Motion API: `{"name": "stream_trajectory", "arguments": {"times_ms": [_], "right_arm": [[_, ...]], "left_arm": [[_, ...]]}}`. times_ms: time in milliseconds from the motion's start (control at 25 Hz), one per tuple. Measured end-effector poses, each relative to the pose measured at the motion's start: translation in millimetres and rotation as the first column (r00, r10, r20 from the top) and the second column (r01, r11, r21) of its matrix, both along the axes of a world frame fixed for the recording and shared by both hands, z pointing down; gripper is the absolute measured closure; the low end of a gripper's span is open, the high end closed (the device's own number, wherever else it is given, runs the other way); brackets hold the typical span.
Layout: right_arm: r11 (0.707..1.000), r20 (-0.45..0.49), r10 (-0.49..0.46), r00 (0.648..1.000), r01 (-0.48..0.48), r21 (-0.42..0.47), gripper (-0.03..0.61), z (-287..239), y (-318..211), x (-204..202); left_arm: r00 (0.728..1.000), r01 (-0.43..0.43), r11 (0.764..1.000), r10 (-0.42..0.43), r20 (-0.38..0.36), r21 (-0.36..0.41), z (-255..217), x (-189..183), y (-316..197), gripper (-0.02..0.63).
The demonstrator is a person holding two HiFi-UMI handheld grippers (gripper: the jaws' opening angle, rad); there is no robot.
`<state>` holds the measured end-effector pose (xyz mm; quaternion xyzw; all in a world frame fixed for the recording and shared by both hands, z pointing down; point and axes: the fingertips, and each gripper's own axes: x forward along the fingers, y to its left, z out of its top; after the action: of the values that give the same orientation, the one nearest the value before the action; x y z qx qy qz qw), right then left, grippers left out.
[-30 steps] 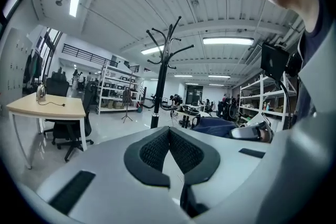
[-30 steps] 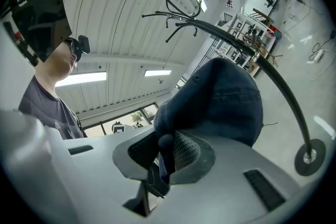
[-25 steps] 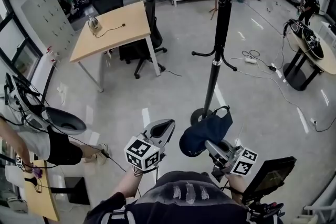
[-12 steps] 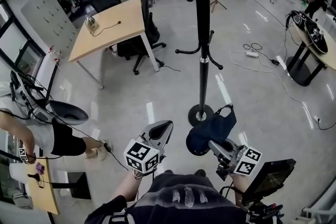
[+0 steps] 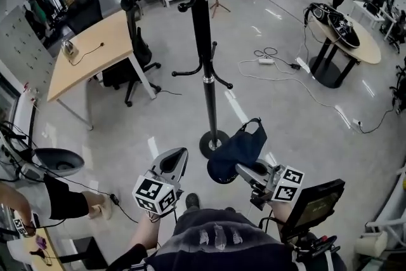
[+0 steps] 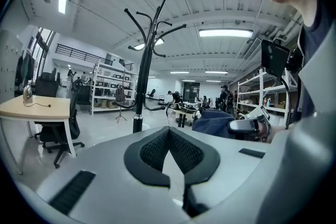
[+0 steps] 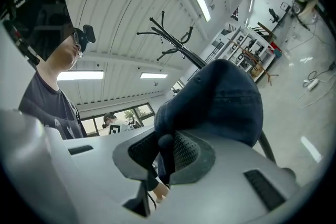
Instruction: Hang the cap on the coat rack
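A black coat rack (image 5: 206, 73) with curved hooks stands on the grey floor straight ahead, its round base (image 5: 212, 144) just beyond the grippers. My right gripper (image 5: 248, 173) is shut on the edge of a dark navy cap (image 5: 238, 148), which it holds up beside the rack's base. In the right gripper view the cap (image 7: 220, 102) bulges over the gripper (image 7: 165, 139), with the rack's hooks (image 7: 176, 44) behind. My left gripper (image 5: 172, 165) is shut and holds nothing. The left gripper view shows its tips (image 6: 168, 131) meeting, with the rack (image 6: 144, 60) ahead and the cap (image 6: 215, 122) to the right.
A wooden desk (image 5: 89, 54) with a black office chair (image 5: 133, 41) stands at the back left. A round table (image 5: 346, 35) and floor cables (image 5: 273, 60) are at the back right. A person (image 5: 38, 193) sits at the left. A dark screen (image 5: 314, 203) hangs by my right side.
The coat rack has shifted left in the head view and stands closer, its base now next to the cap. Both grippers keep their hold and pose.
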<state>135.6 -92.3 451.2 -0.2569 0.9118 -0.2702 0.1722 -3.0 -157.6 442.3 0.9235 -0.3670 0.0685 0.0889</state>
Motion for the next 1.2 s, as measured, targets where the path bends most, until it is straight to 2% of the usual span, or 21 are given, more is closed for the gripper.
{"name": "stream_trajectory", "arguments": {"times_ms": [120, 240, 360, 480, 600, 920, 1080, 1200], "right_arm": [[0.998, -0.045, 0.068, 0.997, -0.067, 0.022, 0.54, -10, -3, 9], [0.992, -0.091, 0.109, 0.99, -0.101, 0.081, 0.54, -27, -16, 11], [0.984, -0.143, 0.137, 0.98, -0.118, 0.133, 0.54, -56, -46, -4], [0.978, -0.166, 0.175, 0.97, -0.151, 0.145, 0.54, -66, -74, -24], [0.971, -0.182, 0.219, 0.959, -0.195, 0.139, 0.54, -63, -78, -36], [0.963, -0.249, 0.26, 0.933, -0.232, 0.137, 0.54, -83, -67, -26], [0.95, -0.298, 0.305, 0.905, -0.269, 0.158, 0.54, -85, -73, -25], [0.943, -0.348, 0.322, 0.881, -0.263, 0.206, 0.54, -95, -86, -28]], "left_arm": [[0.998, -0.052, 0.999, 0.052, -0.032, 0.01, -5, 5, -12, 0.607], [0.993, -0.091, 0.995, 0.094, -0.066, 0.05, -18, 3, -33, 0.607], [0.987, -0.106, 0.993, 0.111, -0.113, 0.053, -32, -15, -65, 0.607], [0.981, -0.121, 0.992, 0.125, -0.151, 0.035, -30, -38, -96, 0.607], [0.971, -0.164, 0.986, 0.166, -0.17, 0.025, -17, -47, -102, 0.607], [0.947, -0.262, 0.965, 0.26, -0.187, 0.011, -29, -31, -96, 0.607], [0.941, -0.294, 0.956, 0.289, -0.178, -0.002, -18, -52, -100, 0.607], [0.936, -0.31, 0.951, 0.306, -0.174, 0.009, -12, -66, -110, 0.607]]}}
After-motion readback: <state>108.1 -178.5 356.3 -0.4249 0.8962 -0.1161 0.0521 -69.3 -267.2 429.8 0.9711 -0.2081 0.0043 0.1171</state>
